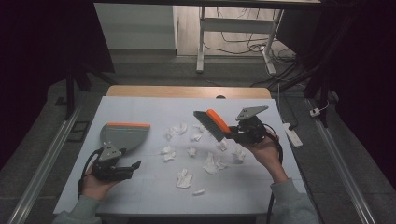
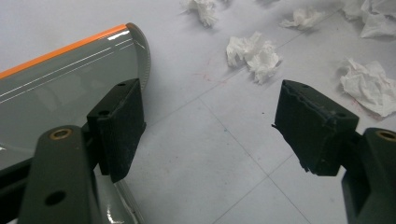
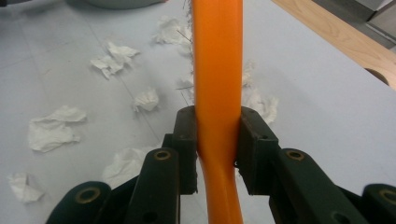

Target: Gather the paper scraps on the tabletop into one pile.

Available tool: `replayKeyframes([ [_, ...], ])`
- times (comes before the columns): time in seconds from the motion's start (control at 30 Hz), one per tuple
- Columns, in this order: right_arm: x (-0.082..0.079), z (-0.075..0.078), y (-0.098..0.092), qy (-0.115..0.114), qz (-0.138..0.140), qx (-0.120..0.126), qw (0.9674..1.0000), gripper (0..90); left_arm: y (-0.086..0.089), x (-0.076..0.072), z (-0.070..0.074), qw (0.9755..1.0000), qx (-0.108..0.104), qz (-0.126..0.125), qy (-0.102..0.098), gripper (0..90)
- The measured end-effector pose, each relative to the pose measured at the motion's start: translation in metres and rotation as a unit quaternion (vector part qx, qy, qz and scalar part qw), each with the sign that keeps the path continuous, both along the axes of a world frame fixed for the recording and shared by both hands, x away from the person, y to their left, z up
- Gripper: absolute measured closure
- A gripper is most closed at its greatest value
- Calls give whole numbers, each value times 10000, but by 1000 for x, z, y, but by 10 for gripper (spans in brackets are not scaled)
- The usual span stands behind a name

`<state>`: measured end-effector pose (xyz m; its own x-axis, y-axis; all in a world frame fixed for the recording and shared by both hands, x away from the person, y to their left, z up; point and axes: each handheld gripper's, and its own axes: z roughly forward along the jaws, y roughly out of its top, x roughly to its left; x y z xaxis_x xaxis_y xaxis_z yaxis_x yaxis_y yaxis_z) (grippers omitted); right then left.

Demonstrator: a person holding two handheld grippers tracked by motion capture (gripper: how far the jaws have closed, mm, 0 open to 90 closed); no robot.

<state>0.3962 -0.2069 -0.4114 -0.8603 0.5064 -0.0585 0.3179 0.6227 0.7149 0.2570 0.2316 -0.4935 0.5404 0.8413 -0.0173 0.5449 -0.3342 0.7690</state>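
- The orange brush (image 3: 218,70) handle is clamped between the jaws of the right gripper (image 3: 218,149); the bristle head is carried beyond the jaw tips, above the paper scraps (image 1: 184,178).
- The left gripper (image 2: 208,126) is held with jaws apart and nothing between them.
- The dustpan (image 2: 60,93) is seen just beside and behind its left jaw on the table (image 1: 140,196).

A lab-like recording room: dark curtains (image 1: 28,70), floor cables (image 1: 243,44), metal rails (image 1: 44,158).
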Motion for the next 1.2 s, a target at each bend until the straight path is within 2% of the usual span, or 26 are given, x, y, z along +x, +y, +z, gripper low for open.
replayKeyframes([
  [0.13, 9, 1, -4, -11, -192, 31, 9998, 711, 2, 2, -1, 9999, -84, -19, 65, 242],
  [0.23, 19, 2, -7, 19, -317, -40, 9995, 710, 3, 3, -1, 9999, -89, -28, 79, 238],
  [0.3, 30, 3, -8, 76, -379, -146, 9991, 710, 2, 4, -1, 9999, -94, -38, 90, 238],
  [0.37, 42, 3, -7, 114, -483, -370, 9981, 710, 2, 3, -2, 9999, -85, -58, 78, 236],
  [0.47, 62, 1, -4, 277, -675, -703, 9949, 710, 4, 3, -2, 9999, -98, -64, 68, 236],
  [0.63, 86, -10, 10, 526, -804, -1460, 9846, 710, 6, 1, -1, 9998, -165, -61, 36, 236],
  [0.87, 113, -21, 29, 661, -850, -1981, 9743, 710, 8, 2, -3, 9996, -247, -99, 57, 238],
  [1.03, 120, -25, 41, 773, -717, -2113, 9717, 710, 9, 3, -4, 9995, -273, -109, 83, 240],
  [1.2, 120, -30, 48, 918, -560, -2081, 9722, 710, 10, 3, -4, 9992, -363, -133, 95, 241],
])
